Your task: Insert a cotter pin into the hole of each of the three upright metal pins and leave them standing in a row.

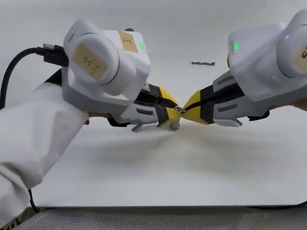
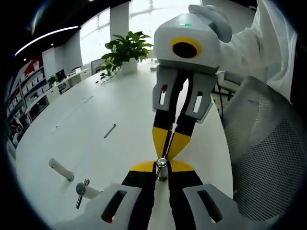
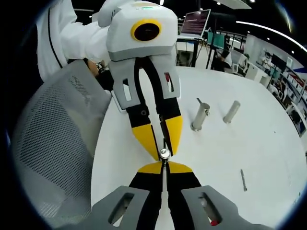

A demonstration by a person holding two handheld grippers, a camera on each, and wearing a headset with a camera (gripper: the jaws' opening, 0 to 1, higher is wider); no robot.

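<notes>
Now left gripper (image 1: 173, 109) meets right gripper (image 1: 188, 109), tip to tip.
Left one grips a pin (image 2: 162, 166); right one pinches a cotter (image 2: 168, 143). Open room all round; table (image 1: 144, 203) edge is near.

Head view: bright, diffuse light from above. The white desk (image 1: 144, 177) washes out toward 12 o'clock. Only a soft shadow lies at 6 o'clock below the left hand-held gripper (image 1: 175, 114) and the right hand-held gripper (image 1: 187, 111). Outlines are slightly soft.

Left gripper view: the windows (image 2: 139, 14) at 12 o'clock are blown out and a ceiling strip (image 2: 45, 38) glows at 10. The pin (image 2: 162, 165) glints on top, and the cotter pin (image 2: 168, 139) is a faint sliver.

Right gripper view: the room behind is dimmer, with another strip (image 3: 268, 29) at 1 o'clock.

Both fisheye views bend hard toward the edges, and the near jaws at 6 o'clock are blurred.
</notes>
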